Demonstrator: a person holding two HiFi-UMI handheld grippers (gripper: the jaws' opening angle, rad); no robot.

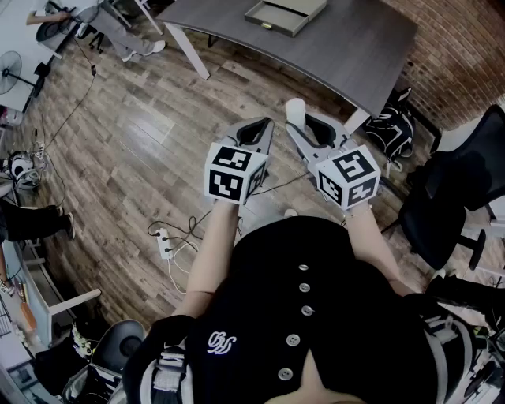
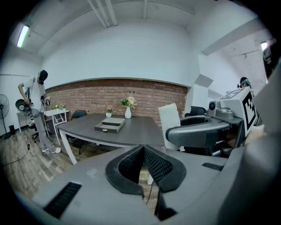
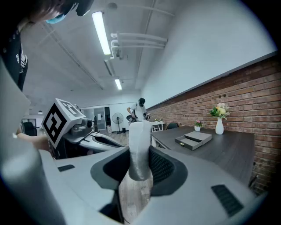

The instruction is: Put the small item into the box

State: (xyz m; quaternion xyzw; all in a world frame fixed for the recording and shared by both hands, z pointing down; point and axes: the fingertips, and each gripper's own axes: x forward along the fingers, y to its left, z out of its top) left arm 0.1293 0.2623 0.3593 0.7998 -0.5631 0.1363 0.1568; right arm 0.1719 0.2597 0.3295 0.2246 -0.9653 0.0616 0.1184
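Note:
My right gripper (image 1: 306, 125) is shut on a small white item (image 1: 296, 113), which stands upright between the dark pads (image 3: 161, 166) in the right gripper view. Beside it, my left gripper (image 1: 259, 126) is shut with nothing in it; its ribbed pads (image 2: 158, 165) meet at the tips. Both are held over the wooden floor, short of the table. The grey box (image 1: 286, 16), a shallow case with its drawer pulled out, lies on the dark grey table (image 1: 355, 55) ahead. The box (image 2: 109, 125) shows in the left gripper view and the box (image 3: 193, 140) in the right gripper view.
A black office chair (image 1: 450, 197) and a black bag (image 1: 390, 130) stand right of the table's corner. A power strip (image 1: 164, 243) with cables lies on the floor to the left. A white vase with flowers (image 2: 127, 109) is at the table's far side. A person (image 2: 37, 110) stands far left.

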